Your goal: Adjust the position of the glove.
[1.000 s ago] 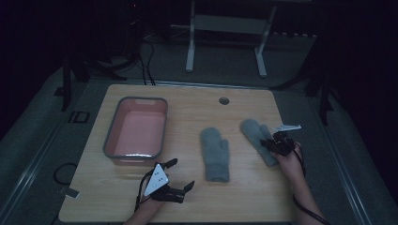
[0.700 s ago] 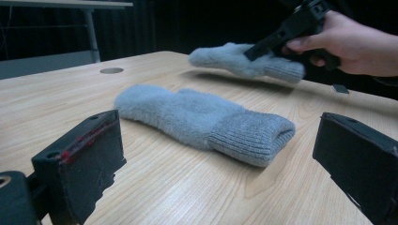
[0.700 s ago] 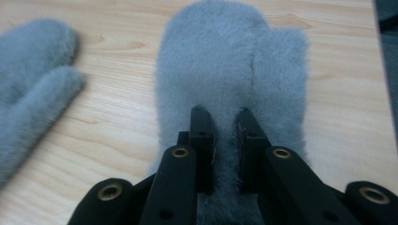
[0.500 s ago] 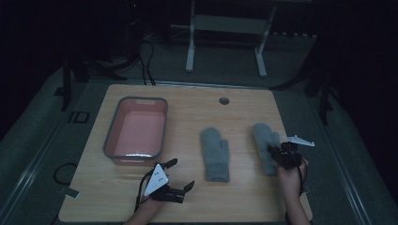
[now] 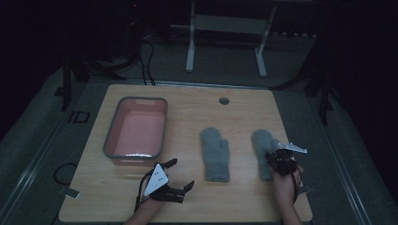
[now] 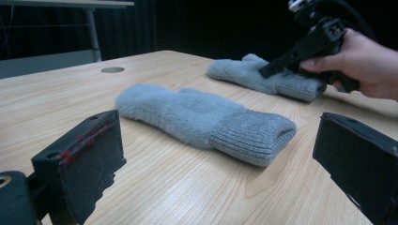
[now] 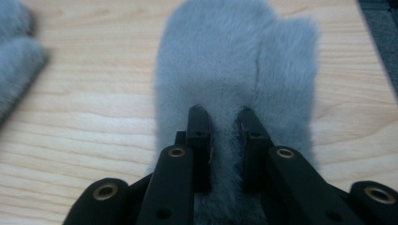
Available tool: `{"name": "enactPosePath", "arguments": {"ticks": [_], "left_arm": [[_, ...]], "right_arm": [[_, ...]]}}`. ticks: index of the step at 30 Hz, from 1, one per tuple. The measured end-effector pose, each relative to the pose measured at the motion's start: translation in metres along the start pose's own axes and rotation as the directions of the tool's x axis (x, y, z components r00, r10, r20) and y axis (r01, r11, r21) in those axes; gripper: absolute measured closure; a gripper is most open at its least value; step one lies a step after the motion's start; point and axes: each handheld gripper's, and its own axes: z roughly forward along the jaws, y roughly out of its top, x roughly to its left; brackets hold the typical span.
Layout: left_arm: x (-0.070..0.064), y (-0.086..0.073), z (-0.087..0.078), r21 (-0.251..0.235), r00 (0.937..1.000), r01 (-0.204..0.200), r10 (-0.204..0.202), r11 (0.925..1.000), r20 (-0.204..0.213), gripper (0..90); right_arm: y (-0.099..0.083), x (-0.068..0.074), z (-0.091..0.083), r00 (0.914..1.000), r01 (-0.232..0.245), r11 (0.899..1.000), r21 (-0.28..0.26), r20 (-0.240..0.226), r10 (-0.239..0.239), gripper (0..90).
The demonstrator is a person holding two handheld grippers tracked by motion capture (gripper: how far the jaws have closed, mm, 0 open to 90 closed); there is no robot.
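High view: the right gripper [image 5: 278, 157] is pinched on the right fluffy grey knitted mitten [image 5: 261, 143] near the wooden table's [image 5: 197, 105] right edge; a firm pinch should be kept before lifting.

Left gripper view: the left gripper [image 6: 225, 154] is held wide open.

Right gripper view: plush fabric is bunched between the jaws.

Both mittens are fuzzy grey-blue: the right mitten [image 5: 264, 149] and the middle mitten [image 5: 215, 153], which has a ribbed cuff. The tub [image 5: 136, 133] is pink inside with a grey rim. The worktop [image 5: 244, 112] is light wood with faint lines. The right hand-held gripper [image 7: 224, 123] is black with little gold rings.
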Motion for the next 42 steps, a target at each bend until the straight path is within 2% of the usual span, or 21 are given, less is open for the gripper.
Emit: {"name": "enactPosePath", "arguments": {"ticks": [3,5,8,9,10,12,14,15,16,18,20,22,26,28,29,31,33,35,38,42], "left_arm": [[0.000,0.000,0.000,0.000,1.0000,-0.004,0.004,1.0000,0.000,2.5],[-0.001,0.000,0.000,0.000,1.0000,-0.006,0.006,1.0000,0.000,2.5],[-0.001,0.000,0.000,-0.001,1.0000,-0.007,0.007,1.0000,0.000,2.5],[-0.001,0.000,0.000,-0.001,1.0000,-0.006,0.006,1.0000,0.000,2.5],[-0.001,0.000,0.000,-0.001,1.0000,-0.006,0.006,1.0000,0.000,2.5],[-0.001,0.000,0.000,-0.001,1.0000,-0.006,0.006,1.0000,0.001,2.5],[-0.001,0.000,0.000,-0.002,1.0000,-0.008,0.008,1.0000,0.001,2.5],[-0.001,0.000,0.000,0.001,1.0000,-0.009,0.009,1.0000,0.002,2.5],[-0.001,0.000,0.000,0.001,1.0000,-0.009,0.009,1.0000,0.002,2.5],[-0.002,0.000,0.000,0.002,1.0000,-0.009,0.009,1.0000,0.001,2.5],[-0.001,0.000,0.000,0.003,1.0000,-0.009,0.009,1.0000,0.001,2.5],[-0.001,0.000,0.000,0.003,1.0000,-0.009,0.009,1.0000,0.001,2.5],[-0.001,0.000,0.000,0.003,1.0000,-0.008,0.008,1.0000,0.001,2.5],[-0.001,0.000,0.000,0.003,1.0000,-0.009,0.009,1.0000,0.001,2.5],[-0.002,0.000,0.000,0.002,0.9999,-0.010,0.010,0.9999,0.002,2.5],[-0.002,0.000,0.000,0.003,1.0000,-0.010,0.010,0.9999,0.001,2.5],[-0.002,0.000,0.000,0.003,1.0000,-0.010,0.010,0.9999,0.001,2.5],[-0.002,0.000,0.000,0.003,1.0000,-0.010,0.010,0.9999,0.000,2.5],[-0.002,0.000,0.000,0.003,1.0000,-0.009,0.009,1.0000,0.000,2.5],[-0.002,0.000,0.000,0.003,1.0000,-0.010,0.010,0.9999,0.000,2.5]], "right_arm": [[0.000,0.001,0.002,0.9999,0.013,1.000,-0.012,0.006,-0.013,76.3],[-0.001,0.000,0.002,1.0000,0.005,1.000,-0.010,-0.001,-0.005,75.8],[-0.001,0.000,0.001,1.0000,0.001,1.000,-0.009,-0.008,-0.001,71.8],[0.000,-0.001,0.000,0.9997,-0.007,1.000,-0.007,-0.022,0.007,67.6],[0.005,-0.002,-0.004,0.9988,0.013,1.000,-0.009,-0.046,-0.014,57.5],[0.010,-0.003,-0.009,0.9947,0.056,0.998,-0.004,-0.086,-0.056,50.2],[0.016,-0.005,-0.012,0.9859,0.117,0.993,-0.005,-0.119,-0.117,47.3],[0.017,-0.006,-0.012,0.9847,0.134,0.991,-0.006,-0.111,-0.134,47.2],[0.018,-0.008,-0.013,0.9847,0.136,0.991,-0.006,-0.110,-0.136,48.8],[0.018,-0.010,-0.010,0.9788,0.142,0.990,0.017,-0.151,-0.138,49.0],[0.016,-0.009,-0.008,0.9762,0.171,0.985,0.030,-0.141,-0.165,49.3],[0.013,-0.008,-0.006,0.9793,0.187,0.981,0.041,-0.086,-0.183,49.9],[0.005,-0.007,0.003,0.9847,0.151,0.987,0.061,-0.097,-0.145,54.3],[0.003,-0.004,0.004,0.9824,0.173,0.984,0.047,-0.079,-0.169,59.6],[0.002,-0.003,0.005,0.9830,0.168,0.985,0.040,-0.082,-0.164,62.6],[0.001,-0.005,0.005,0.9895,0.118,0.993,0.024,-0.088,-0.115,74.9],[0.002,-0.004,0.002,0.9944,0.073,0.997,0.013,-0.077,-0.072,80.0],[0.004,0.002,-0.005,0.9961,0.081,0.997,-0.009,-0.034,-0.081,80.9],[0.012,0.012,-0.017,0.9990,0.026,0.999,-0.045,-0.036,-0.028,81.0],[0.025,0.036,-0.030,0.9994,0.004,0.997,-0.076,-0.035,-0.007,80.9]]}}
